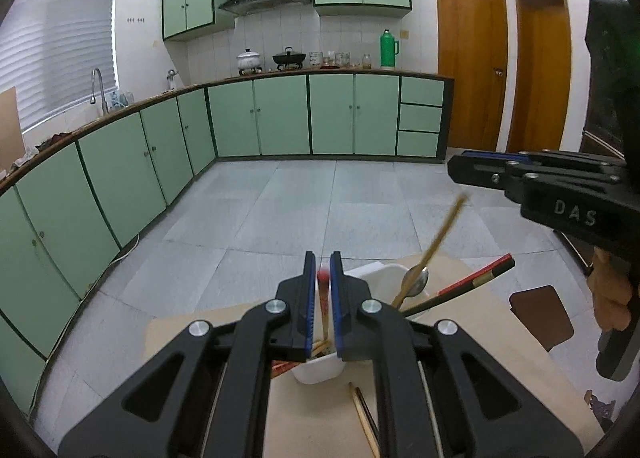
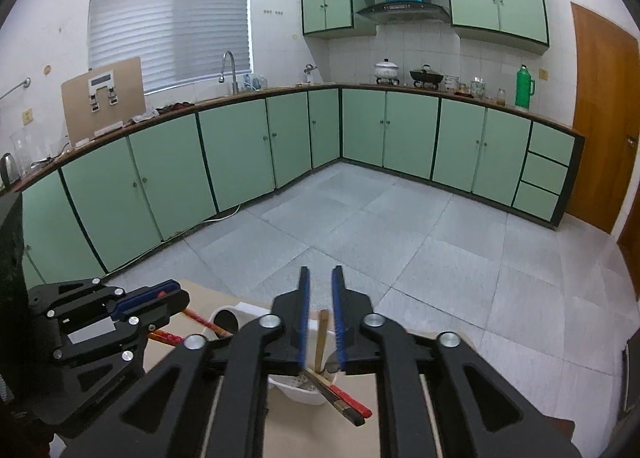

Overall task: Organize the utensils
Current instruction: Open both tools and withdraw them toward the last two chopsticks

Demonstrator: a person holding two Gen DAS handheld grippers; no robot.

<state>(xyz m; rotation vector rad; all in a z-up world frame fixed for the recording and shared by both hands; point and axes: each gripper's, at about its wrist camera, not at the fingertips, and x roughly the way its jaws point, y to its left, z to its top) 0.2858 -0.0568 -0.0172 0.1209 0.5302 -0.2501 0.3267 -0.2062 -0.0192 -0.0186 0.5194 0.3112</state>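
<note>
A white holder (image 1: 320, 372) stands on the light wooden table (image 1: 492, 342), with a metal spoon (image 1: 416, 282), a light wooden chopstick (image 1: 436, 242) and red-and-black chopsticks (image 1: 476, 282) leaning out of it. My left gripper (image 1: 323, 282) is shut on a red-tipped utensil (image 1: 323, 277) above the holder. My right gripper (image 2: 320, 298) hangs over the holder (image 2: 298, 388) with its jaws slightly apart; a wooden chopstick (image 2: 321, 338) stands between them without touching. Red-and-black chopsticks (image 2: 344, 402) stick out of the holder. The right gripper (image 1: 460, 169) also shows at right in the left wrist view, apparently empty.
Two loose chopsticks (image 1: 364, 414) lie on the table near the holder. A dark brown coaster (image 1: 540, 314) lies at the table's right. Green cabinets (image 2: 240, 145) and a counter line the far walls across a grey tiled floor (image 2: 400, 225).
</note>
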